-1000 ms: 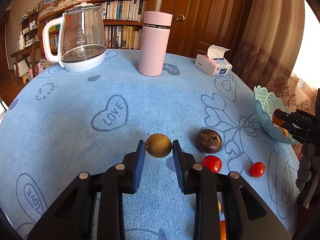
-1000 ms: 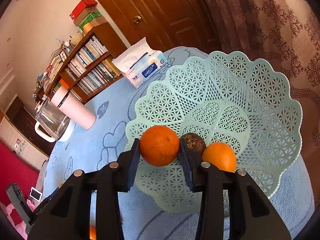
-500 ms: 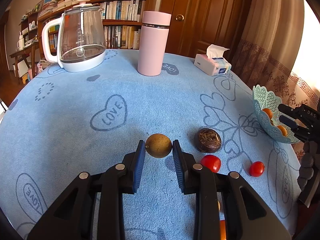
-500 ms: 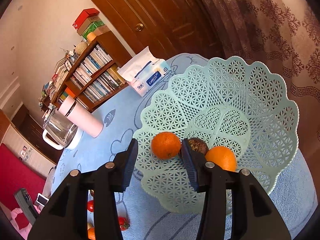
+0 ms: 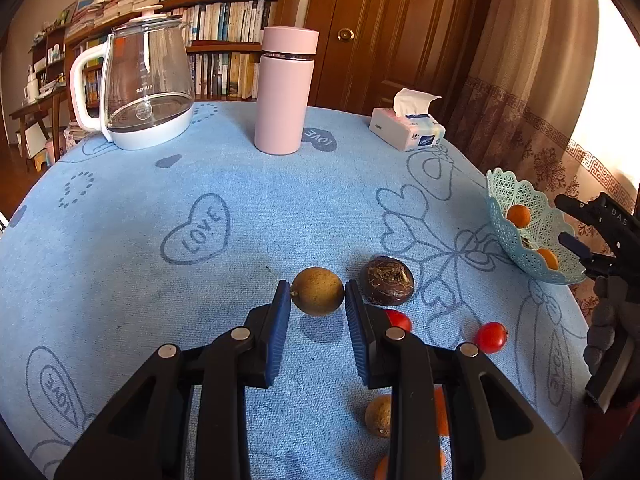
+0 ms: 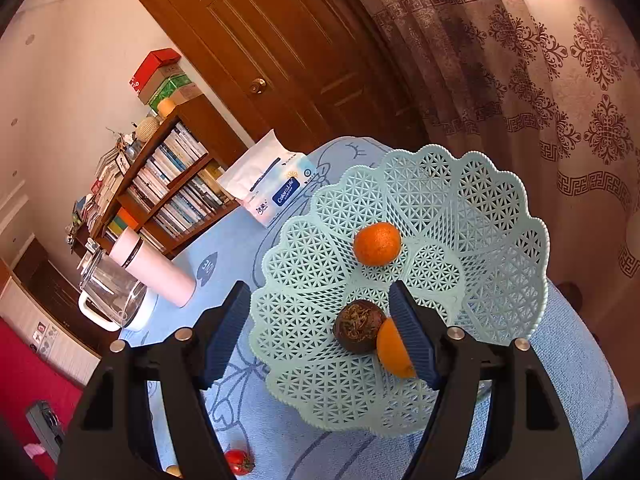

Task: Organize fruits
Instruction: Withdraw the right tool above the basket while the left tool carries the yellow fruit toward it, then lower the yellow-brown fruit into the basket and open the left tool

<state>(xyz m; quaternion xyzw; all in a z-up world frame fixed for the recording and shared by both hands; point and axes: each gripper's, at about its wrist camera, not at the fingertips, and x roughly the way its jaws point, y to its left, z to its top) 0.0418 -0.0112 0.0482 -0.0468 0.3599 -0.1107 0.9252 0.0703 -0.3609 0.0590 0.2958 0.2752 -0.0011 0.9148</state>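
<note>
My left gripper (image 5: 317,286) is shut on a tan round fruit (image 5: 317,294), held a little above the blue cloth with its shadow beneath. Beside it on the cloth lie a dark wrinkled fruit (image 5: 386,281), two cherry tomatoes (image 5: 490,337), and another tan fruit (image 5: 378,416). My right gripper (image 6: 318,288) hangs over the mint lattice basket (image 6: 480,208), its jaws opening with nothing between them. In the basket lie an orange (image 6: 377,244), a dark fruit (image 6: 359,325) and a second orange (image 6: 390,350), partly hidden behind a finger.
A glass kettle (image 5: 144,88), a pink flask (image 5: 285,92) and a tissue pack (image 5: 408,128) stand along the far side of the round table. The basket (image 5: 516,196) sits at the table's right edge, close to the curtain.
The right gripper has opened and let go of the orange, which now rests deeper in the basket. The gripper has drawn back slightly. The left gripper still holds the tan fruit in place.
</note>
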